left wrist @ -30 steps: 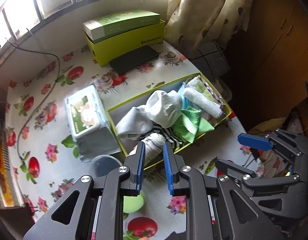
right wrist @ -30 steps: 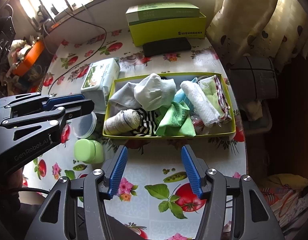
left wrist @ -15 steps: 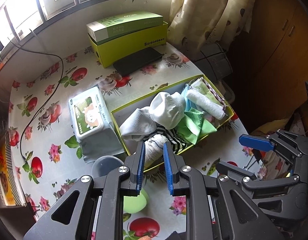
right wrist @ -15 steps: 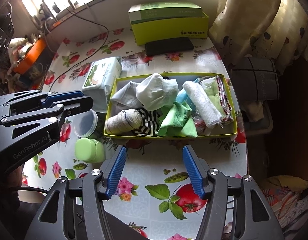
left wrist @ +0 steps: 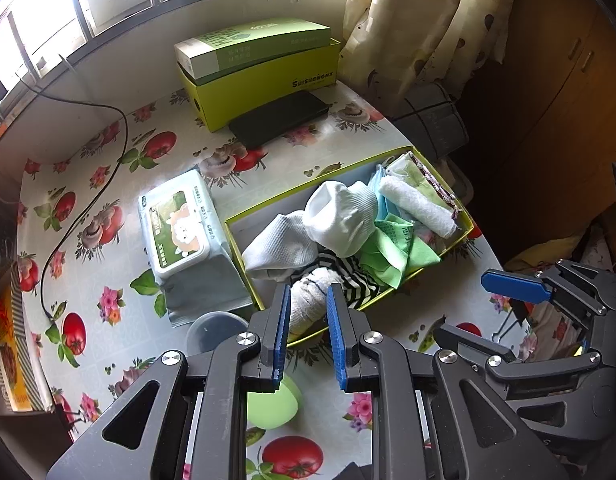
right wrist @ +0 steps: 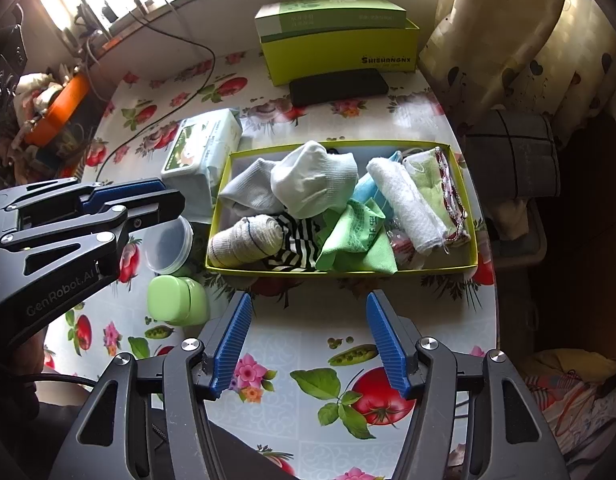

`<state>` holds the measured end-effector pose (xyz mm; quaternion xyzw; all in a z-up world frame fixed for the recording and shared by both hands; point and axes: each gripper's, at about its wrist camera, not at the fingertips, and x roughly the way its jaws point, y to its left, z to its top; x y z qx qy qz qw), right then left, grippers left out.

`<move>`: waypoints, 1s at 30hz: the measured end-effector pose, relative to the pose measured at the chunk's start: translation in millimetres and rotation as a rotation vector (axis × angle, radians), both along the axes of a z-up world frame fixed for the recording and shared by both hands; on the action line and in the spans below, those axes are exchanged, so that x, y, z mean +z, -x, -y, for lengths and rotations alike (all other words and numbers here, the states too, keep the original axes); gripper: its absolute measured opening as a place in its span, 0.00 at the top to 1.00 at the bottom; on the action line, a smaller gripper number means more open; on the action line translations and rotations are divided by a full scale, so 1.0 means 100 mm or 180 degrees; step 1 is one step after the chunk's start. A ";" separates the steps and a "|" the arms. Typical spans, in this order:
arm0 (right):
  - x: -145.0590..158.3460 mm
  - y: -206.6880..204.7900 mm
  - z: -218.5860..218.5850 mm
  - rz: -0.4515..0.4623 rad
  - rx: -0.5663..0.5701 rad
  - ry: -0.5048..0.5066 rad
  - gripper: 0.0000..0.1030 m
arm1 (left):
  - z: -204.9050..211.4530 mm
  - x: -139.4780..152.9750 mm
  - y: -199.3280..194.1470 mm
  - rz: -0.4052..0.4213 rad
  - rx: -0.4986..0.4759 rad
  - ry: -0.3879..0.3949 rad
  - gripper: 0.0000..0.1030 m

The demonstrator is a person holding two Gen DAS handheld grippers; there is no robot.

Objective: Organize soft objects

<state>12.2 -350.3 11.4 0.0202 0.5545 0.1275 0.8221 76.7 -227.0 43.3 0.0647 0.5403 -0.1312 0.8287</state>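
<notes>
We hover both claws above the flowered table point(right wrist: 292, 344), short of the yellow-rimmed tray point(right wrist: 463, 216) where the soft things lie heaped. The left gripper point(left wrist: 306, 334) has its jaws narrowed to a slim gap and holds nothing; the right gripper point(right wrist: 309, 340) gapes wide, also empty. The rolled sock point(right wrist: 246, 240) sits at the tray's near left corner, touching the striped cloth point(right wrist: 296, 246). To take it cleanly, we reckon the left jaws must widen first, then straddle the roll across its width so the stripes don't come along. What lies under the white sock point(right wrist: 315, 184) and green cloth point(right wrist: 355, 240) we can't make out.
</notes>
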 end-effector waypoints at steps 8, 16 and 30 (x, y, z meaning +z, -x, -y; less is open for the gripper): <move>0.01 -0.01 -0.01 0.0005 0.0001 0.0002 0.41 | 0.00 -0.03 -0.02 -0.0027 0.0003 -0.0004 0.81; 0.00 -0.03 0.00 0.0002 0.0004 0.0004 0.40 | 0.00 -0.07 -0.04 -0.0056 0.0005 -0.0003 0.81; -0.03 -0.05 -0.01 -0.0020 0.0007 0.0004 0.40 | 0.00 -0.13 -0.07 -0.0105 -0.0018 0.0004 0.81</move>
